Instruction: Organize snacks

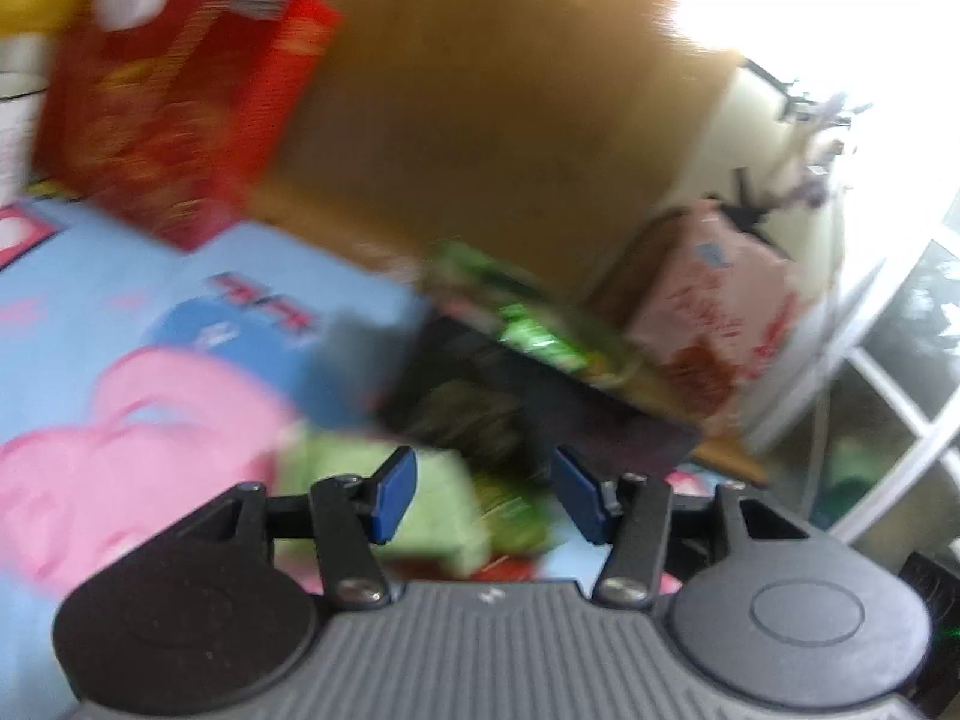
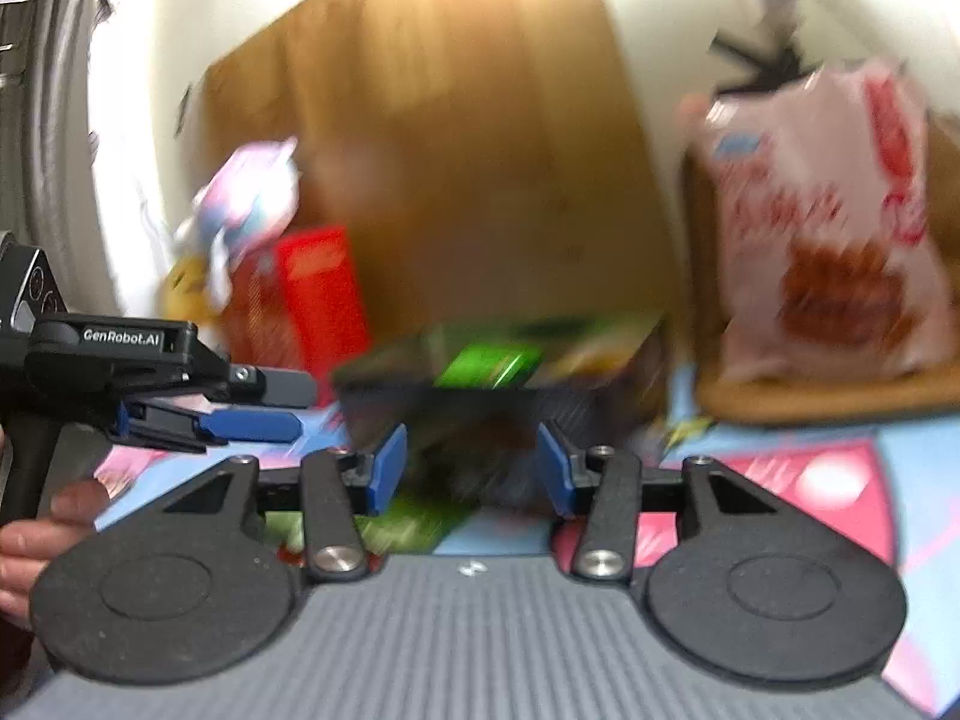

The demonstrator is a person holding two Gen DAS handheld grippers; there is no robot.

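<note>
Both views are motion-blurred. My left gripper (image 1: 486,495) is open over a pale green snack packet (image 1: 432,504) on the cartoon cloth. A dark box topped by a green packet (image 1: 540,330) lies just ahead. A red snack box (image 1: 180,114) stands at the far left. A pink-white snack bag (image 1: 714,324) stands on the right. My right gripper (image 2: 471,468) is open, facing the dark box with the green packet (image 2: 486,363). A green packet (image 2: 414,519) lies under it. The left gripper (image 2: 264,414) shows at the left, the pink-white bag (image 2: 828,234) at the right.
A large brown wooden board (image 1: 492,96) stands behind the snacks, seen also in the right wrist view (image 2: 468,168). A blue and pink cartoon cloth (image 1: 120,324) covers the surface. A white window frame (image 1: 888,360) is at the right. A hand (image 2: 36,540) holds the left gripper.
</note>
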